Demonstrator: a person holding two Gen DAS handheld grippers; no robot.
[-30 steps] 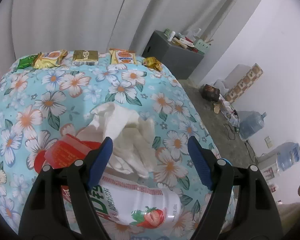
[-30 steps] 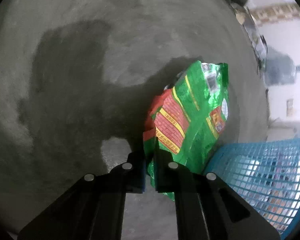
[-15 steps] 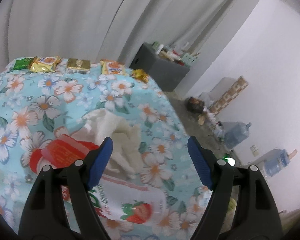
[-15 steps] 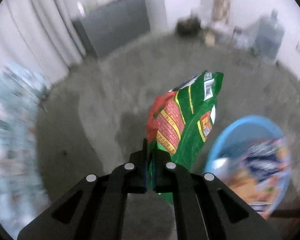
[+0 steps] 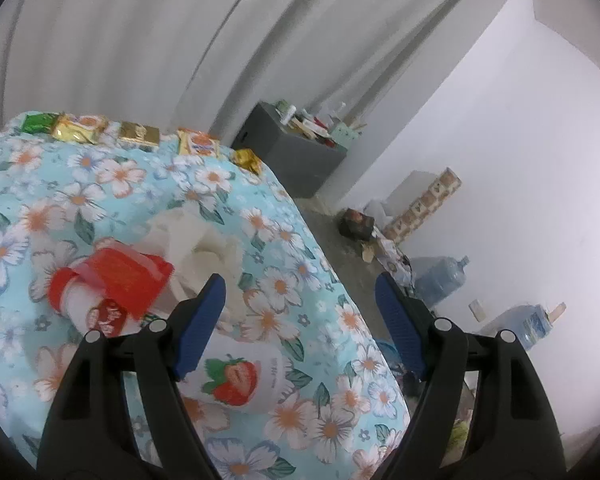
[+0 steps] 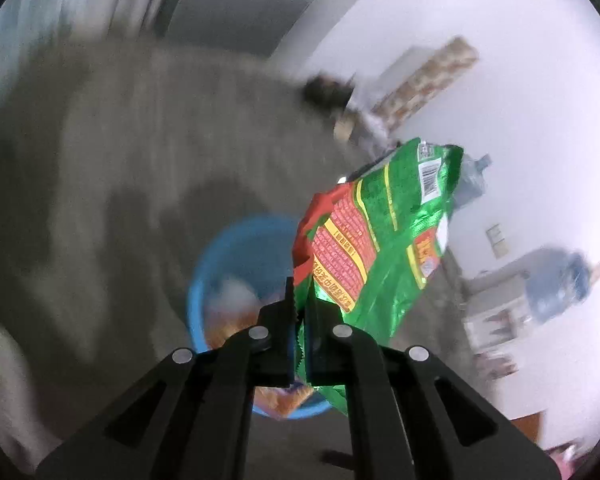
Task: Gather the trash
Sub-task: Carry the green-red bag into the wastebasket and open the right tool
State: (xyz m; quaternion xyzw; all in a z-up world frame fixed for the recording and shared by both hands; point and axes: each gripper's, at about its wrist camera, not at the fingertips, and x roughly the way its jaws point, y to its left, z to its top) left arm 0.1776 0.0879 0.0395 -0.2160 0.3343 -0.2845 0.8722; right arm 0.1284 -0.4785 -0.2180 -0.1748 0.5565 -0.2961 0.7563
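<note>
We see a floral tablecloth (image 5: 120, 176) under a row of packaged snacks (image 5: 138, 135), pale curtains (image 5: 140, 40) behind, a dark cabinet (image 5: 288, 156) beside them and water jugs (image 5: 440, 280) along the white wall (image 5: 520, 140).

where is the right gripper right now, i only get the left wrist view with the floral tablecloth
Observer: The right gripper is shut on a crinkled green and red foil snack bag.
Operator: is it near the bin yet
Observer: A round blue plastic basket sits on the grey floor below the bag, partly hidden by it.
Operator: anything in the basket
Observer: Yes, orange packaging shows inside, too blurred to identify.
</note>
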